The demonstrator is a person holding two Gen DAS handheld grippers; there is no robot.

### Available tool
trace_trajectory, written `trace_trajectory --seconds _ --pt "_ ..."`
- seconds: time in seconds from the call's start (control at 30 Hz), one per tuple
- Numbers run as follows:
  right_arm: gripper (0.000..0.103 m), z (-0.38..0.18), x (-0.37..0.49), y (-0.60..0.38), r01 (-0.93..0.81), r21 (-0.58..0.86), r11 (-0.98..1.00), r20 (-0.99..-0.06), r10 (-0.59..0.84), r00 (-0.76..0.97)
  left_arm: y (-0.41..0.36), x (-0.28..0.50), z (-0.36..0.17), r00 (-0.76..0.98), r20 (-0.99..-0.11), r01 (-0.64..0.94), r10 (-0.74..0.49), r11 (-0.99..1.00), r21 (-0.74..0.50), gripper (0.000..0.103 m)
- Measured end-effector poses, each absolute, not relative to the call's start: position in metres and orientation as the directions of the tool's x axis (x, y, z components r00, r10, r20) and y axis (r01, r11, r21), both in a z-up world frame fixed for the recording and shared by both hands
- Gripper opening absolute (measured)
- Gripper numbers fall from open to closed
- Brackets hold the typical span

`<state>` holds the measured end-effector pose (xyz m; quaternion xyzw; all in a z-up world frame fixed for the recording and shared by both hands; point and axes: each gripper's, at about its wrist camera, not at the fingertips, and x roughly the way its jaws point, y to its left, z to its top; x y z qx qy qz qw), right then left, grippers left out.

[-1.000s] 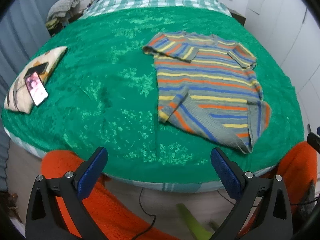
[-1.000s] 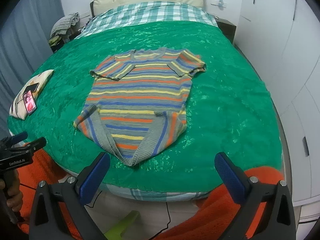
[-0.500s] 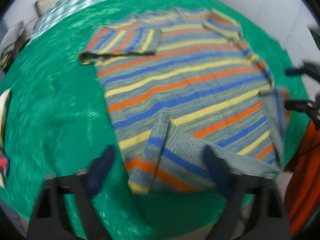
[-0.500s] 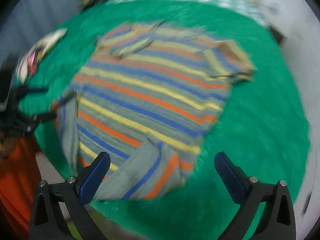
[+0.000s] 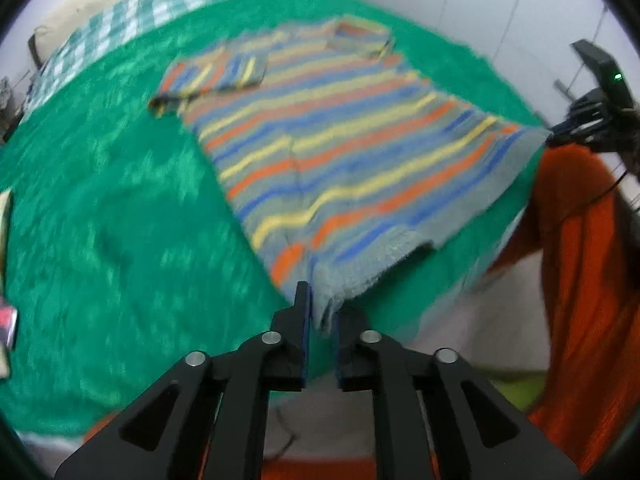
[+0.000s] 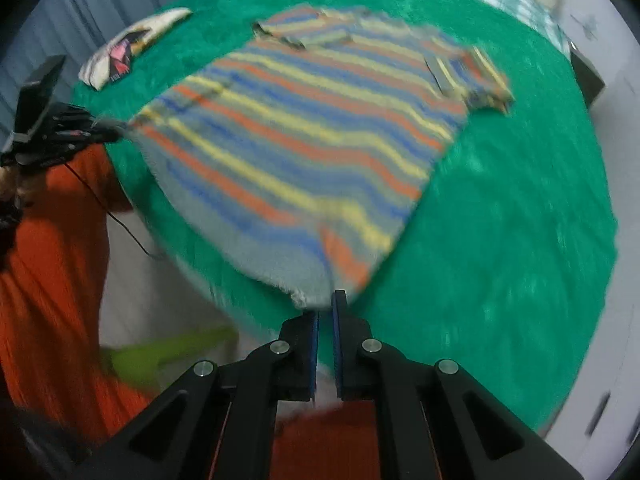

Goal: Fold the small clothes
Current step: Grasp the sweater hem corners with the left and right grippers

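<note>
A wide bed (image 5: 100,208) covered by a green plush blanket (image 6: 500,208) fills the space ahead of the jaws. Beyond it, far from the jaws, lies a green-and-white checked sheet (image 5: 152,4) and a cream headboard cushion (image 5: 72,16). White wardrobe doors (image 5: 480,8) stand to one side, and grey-blue curtains (image 6: 92,4) hang on the other. Pale floor (image 5: 480,320) shows just below the bed's near edge. A dark bedside cabinet (image 6: 588,76) sits beside the bed's head.

Even, soft light; heavy motion blur, fisheye-bent edges.
</note>
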<state>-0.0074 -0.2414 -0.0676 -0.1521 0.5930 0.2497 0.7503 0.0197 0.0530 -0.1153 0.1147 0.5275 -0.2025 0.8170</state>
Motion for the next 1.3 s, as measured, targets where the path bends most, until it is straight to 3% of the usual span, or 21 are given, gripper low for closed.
trace_trajectory --seconds 0.03,0.07,0.1,0.13,0.17,0.27,0.33,0.4,0.43,0.47,0.5,0.53,0.57,0.73,0.9,1.13,1.3 --pt "0.010 -0.072 -0.010 -0.246 -0.543 0.064 0.837 -0.970 0.180 0.163 0.059 0.018 -0.118 0.351 -0.916 0.427 -0.193 0.904 -0.027 0.032" --pt "0.023 -0.078 -0.013 -0.253 -0.521 0.057 0.851 -0.977 0.154 0.146 0.064 0.019 -0.117 0.353 -0.917 0.394 -0.187 0.918 -0.036 0.051" --pt "0.033 -0.083 -0.015 -0.260 -0.497 0.051 0.866 -0.982 0.134 0.131 0.068 0.034 -0.119 0.367 -0.912 0.341 -0.182 0.939 -0.050 0.059" --pt "0.052 -0.083 -0.016 -0.269 -0.477 0.056 0.877 -0.983 0.132 0.128 0.074 0.036 -0.116 0.381 -0.905 0.299 -0.191 0.951 -0.075 0.070" --pt "0.057 -0.081 -0.016 -0.279 -0.439 0.080 0.895 -0.979 0.152 0.132 0.082 0.040 -0.115 0.395 -0.895 0.235 -0.207 0.965 -0.120 0.077" --pt "0.058 -0.081 -0.006 -0.299 -0.282 0.231 0.931 -0.953 0.275 0.128 0.090 0.055 -0.131 0.368 -0.905 0.082 -0.213 0.977 -0.197 0.079" --pt "0.060 -0.096 0.003 -0.309 -0.134 0.340 0.931 -0.931 0.354 0.093 0.077 0.066 -0.155 0.317 -0.934 0.029 -0.166 0.986 -0.165 0.079" --pt "0.060 -0.120 0.011 -0.305 -0.024 0.393 0.919 -0.918 0.394 0.046 0.065 0.070 -0.174 0.270 -0.953 0.033 -0.138 0.990 -0.134 0.076" --pt "0.060 -0.131 0.014 -0.300 -0.007 0.405 0.914 -0.914 0.405 0.027 0.057 0.074 -0.185 0.243 -0.962 0.041 -0.126 0.992 -0.119 0.069" --pt "0.060 -0.144 0.018 -0.294 0.008 0.404 0.915 -0.915 0.405 -0.005 0.050 0.074 -0.191 0.225 -0.967 0.050 -0.117 0.993 -0.109 0.044" --pt "0.060 -0.158 0.023 -0.287 0.030 0.391 0.920 -0.920 0.391 -0.033 0.045 0.073 -0.193 0.223 -0.968 0.063 -0.115 0.993 -0.104 0.029" --pt "0.051 -0.164 0.027 -0.281 0.029 0.395 0.918 -0.917 0.396 -0.042 0.040 0.072 -0.191 0.220 -0.965 0.087 -0.144 0.988 -0.128 0.005" --pt "0.005 -0.163 0.028 -0.276 0.013 0.418 0.908 -0.908 0.418 -0.037 0.040 0.070 -0.186 0.220 -0.963 0.088 -0.157 0.986 -0.140 0.004" --pt "0.005 -0.118 0.019 -0.274 -0.057 0.390 0.919 -0.919 0.392 0.042 0.066 0.052 -0.155 0.261 -0.936 0.027 -0.236 0.971 -0.237 0.004" --pt "0.005 -0.094 0.004 -0.263 -0.125 0.342 0.931 -0.937 0.348 0.036 0.063 0.041 -0.148 0.233 -0.949 0.047 -0.213 0.977 -0.208 0.004" --pt "0.005 -0.138 -0.002 -0.254 -0.076 0.305 0.949 -0.950 0.298 -0.089 0.069 0.034 -0.183 0.106 -0.984 -0.013 -0.146 0.989 -0.149 0.004" --pt "0.005 -0.158 0.012 -0.246 -0.035 0.259 0.965 -0.958 0.252 -0.134 0.048 0.044 -0.201 0.080 -0.996 0.021 -0.038 0.999 -0.036 0.004"
